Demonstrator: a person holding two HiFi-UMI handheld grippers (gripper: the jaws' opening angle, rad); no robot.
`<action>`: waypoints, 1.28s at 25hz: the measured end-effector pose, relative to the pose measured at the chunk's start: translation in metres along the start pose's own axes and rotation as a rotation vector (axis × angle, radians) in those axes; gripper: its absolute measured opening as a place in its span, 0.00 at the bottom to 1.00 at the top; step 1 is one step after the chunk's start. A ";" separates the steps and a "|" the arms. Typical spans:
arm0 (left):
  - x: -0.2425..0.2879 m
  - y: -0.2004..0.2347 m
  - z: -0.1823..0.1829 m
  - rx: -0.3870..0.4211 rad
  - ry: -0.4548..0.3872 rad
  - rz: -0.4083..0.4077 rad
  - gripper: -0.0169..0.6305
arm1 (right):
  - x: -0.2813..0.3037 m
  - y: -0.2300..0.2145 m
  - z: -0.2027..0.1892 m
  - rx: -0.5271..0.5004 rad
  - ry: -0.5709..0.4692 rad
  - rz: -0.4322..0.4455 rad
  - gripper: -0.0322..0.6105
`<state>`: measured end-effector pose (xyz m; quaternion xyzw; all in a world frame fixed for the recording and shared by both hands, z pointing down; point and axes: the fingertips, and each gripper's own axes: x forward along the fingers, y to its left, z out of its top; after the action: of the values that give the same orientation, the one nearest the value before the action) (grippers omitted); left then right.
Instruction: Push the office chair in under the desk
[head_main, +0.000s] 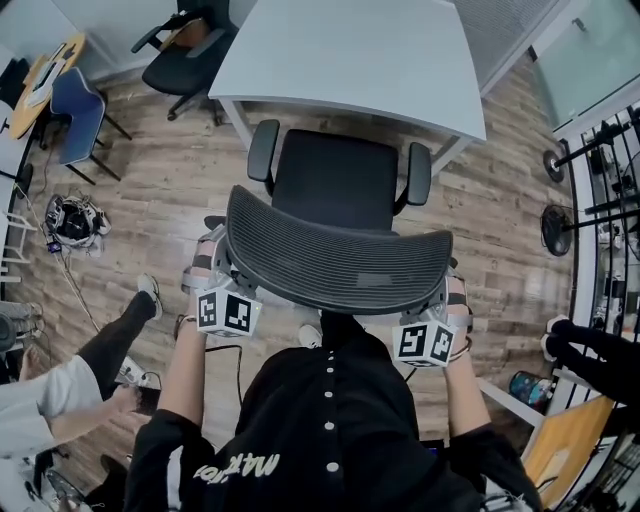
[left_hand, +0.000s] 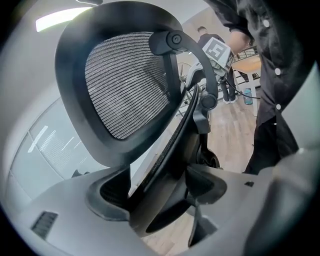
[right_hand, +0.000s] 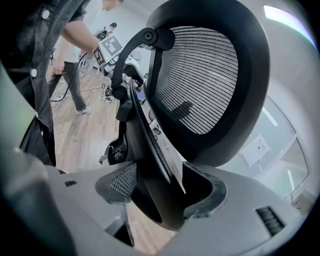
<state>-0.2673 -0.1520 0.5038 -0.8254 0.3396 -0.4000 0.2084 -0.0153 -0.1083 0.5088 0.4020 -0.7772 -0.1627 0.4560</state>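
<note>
A black mesh office chair stands in front of the white desk (head_main: 350, 50), its seat (head_main: 335, 180) facing the desk and partly under its front edge. The curved backrest (head_main: 330, 255) is nearest to me. My left gripper (head_main: 212, 262) is shut on the backrest's left edge, and in the left gripper view the rim (left_hand: 165, 165) fills the gap between the jaws of the left gripper (left_hand: 160, 197). My right gripper (head_main: 452, 290) grips the right edge the same way; the rim (right_hand: 150, 165) sits between both pads of the right gripper (right_hand: 160, 192). The headrest (right_hand: 205, 75) rises above.
A second black chair (head_main: 185, 45) stands at the desk's far left corner, a blue chair (head_main: 75, 105) further left. A person's leg (head_main: 120, 335) and cables lie on the wood floor at left. Fans (head_main: 555, 230) and a rack line the right side.
</note>
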 end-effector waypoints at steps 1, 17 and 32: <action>0.002 0.002 -0.001 0.000 -0.001 0.000 0.58 | 0.002 -0.002 0.001 0.001 -0.001 -0.002 0.51; 0.046 0.032 0.004 -0.004 0.005 -0.002 0.58 | 0.039 -0.037 -0.006 -0.014 0.007 -0.005 0.50; 0.093 0.060 0.014 -0.007 0.012 0.004 0.58 | 0.077 -0.082 -0.012 -0.023 -0.023 -0.030 0.51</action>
<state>-0.2381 -0.2595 0.5070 -0.8229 0.3441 -0.4034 0.2044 0.0140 -0.2176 0.5093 0.4063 -0.7745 -0.1829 0.4490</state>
